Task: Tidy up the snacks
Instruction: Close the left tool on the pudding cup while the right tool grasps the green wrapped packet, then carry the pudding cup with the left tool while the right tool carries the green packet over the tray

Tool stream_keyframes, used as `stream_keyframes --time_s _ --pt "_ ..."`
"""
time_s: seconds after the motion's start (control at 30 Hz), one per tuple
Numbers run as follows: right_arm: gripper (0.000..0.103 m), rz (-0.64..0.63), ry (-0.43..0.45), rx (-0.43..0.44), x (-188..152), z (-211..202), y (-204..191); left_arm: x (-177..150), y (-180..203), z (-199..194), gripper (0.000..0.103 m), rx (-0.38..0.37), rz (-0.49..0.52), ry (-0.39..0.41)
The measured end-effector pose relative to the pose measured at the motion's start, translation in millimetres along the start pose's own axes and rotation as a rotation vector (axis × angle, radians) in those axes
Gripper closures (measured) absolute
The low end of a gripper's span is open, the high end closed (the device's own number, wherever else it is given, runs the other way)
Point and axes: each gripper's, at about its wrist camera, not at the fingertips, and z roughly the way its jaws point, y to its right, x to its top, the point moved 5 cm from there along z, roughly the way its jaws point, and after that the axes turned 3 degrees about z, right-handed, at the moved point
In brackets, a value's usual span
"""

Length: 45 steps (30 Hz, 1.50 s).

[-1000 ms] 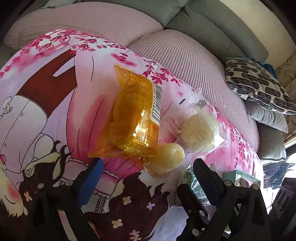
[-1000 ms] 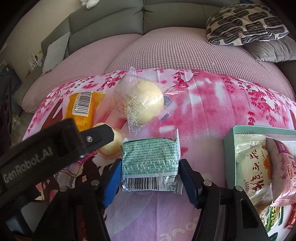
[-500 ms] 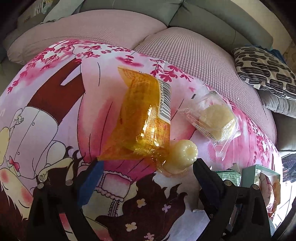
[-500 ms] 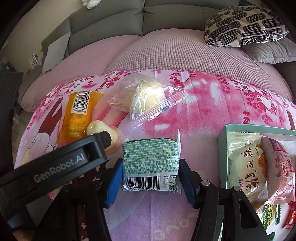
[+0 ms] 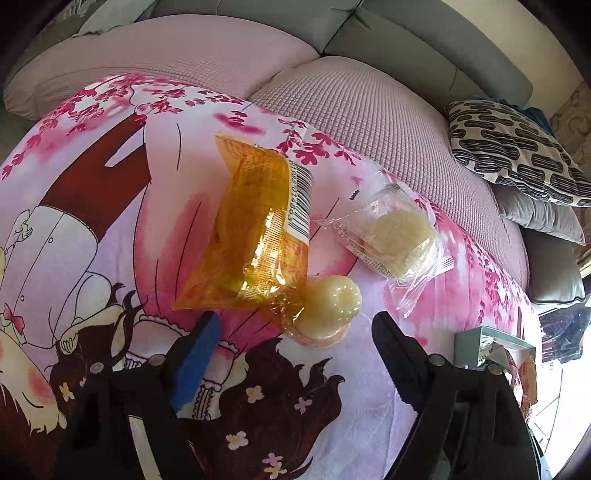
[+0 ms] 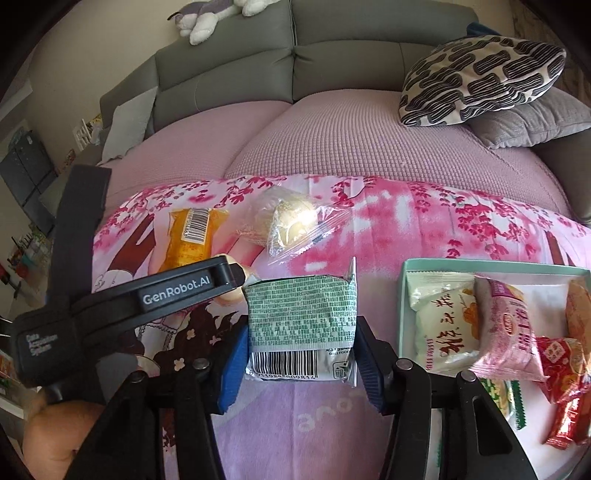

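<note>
My right gripper (image 6: 301, 365) is shut on a green-and-white snack packet (image 6: 301, 325) and holds it above the pink printed blanket (image 6: 388, 218), left of a mint-green box (image 6: 406, 295) that holds several snack packets. My left gripper (image 5: 295, 350) is open and empty, just short of a small pale yellow jelly cup (image 5: 330, 308). An orange packet (image 5: 255, 236) lies beyond the cup, and a clear-wrapped round pastry (image 5: 399, 240) lies to its right. The orange packet (image 6: 190, 240) and the pastry (image 6: 291, 221) also show in the right wrist view.
The blanket covers a pink-quilted grey sofa (image 6: 332, 66). A black-and-white patterned cushion (image 6: 480, 77) and a grey cushion (image 6: 535, 122) sit at the back right. A plush toy (image 6: 210, 18) lies on the sofa back. The left gripper's body (image 6: 129, 295) crosses the right wrist view.
My right gripper has lifted the green packet up and away from the blanket. My left gripper has drawn back a little, staying open in front of the jelly cup.
</note>
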Motion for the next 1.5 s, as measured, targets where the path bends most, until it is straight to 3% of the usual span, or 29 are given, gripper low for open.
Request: stream_keyframes --time_s 0.1,0.17,0.43,0.67,0.77,0.83,1.07,1.27,1.4,1.5 --pt "0.047 0.021 0.022 -0.012 -1 -16 12 -2 9 1 0.032 -0.035 0.017 -0.006" --pt "0.047 0.038 0.033 -0.025 -1 -25 22 -4 17 5 0.032 -0.046 0.044 -0.015" --pt "0.047 0.116 0.038 -0.052 -12 -47 60 -11 40 22 0.032 0.109 0.191 -0.023" --pt "0.047 0.164 0.039 -0.094 -27 -68 91 -11 46 27 0.034 0.186 0.235 -0.001" --pt "0.047 0.192 0.036 -0.097 -30 -72 104 -12 45 26 0.044 0.198 0.236 0.013" --pt "0.047 0.206 0.033 -0.096 -32 -73 111 -13 45 24 0.056 0.203 0.236 0.022" --pt "0.047 0.253 0.032 -0.084 -35 -77 127 -24 49 16 0.06 0.219 0.272 0.03" --pt "0.047 0.284 0.031 -0.071 -37 -79 136 -41 48 5 0.071 0.212 0.294 -0.011" --pt "0.047 0.297 0.023 -0.063 -39 -78 140 -46 46 2 0.071 0.207 0.293 0.001" --pt "0.047 0.3 0.03 -0.06 -38 -79 142 -41 47 5 0.056 0.21 0.29 0.015"
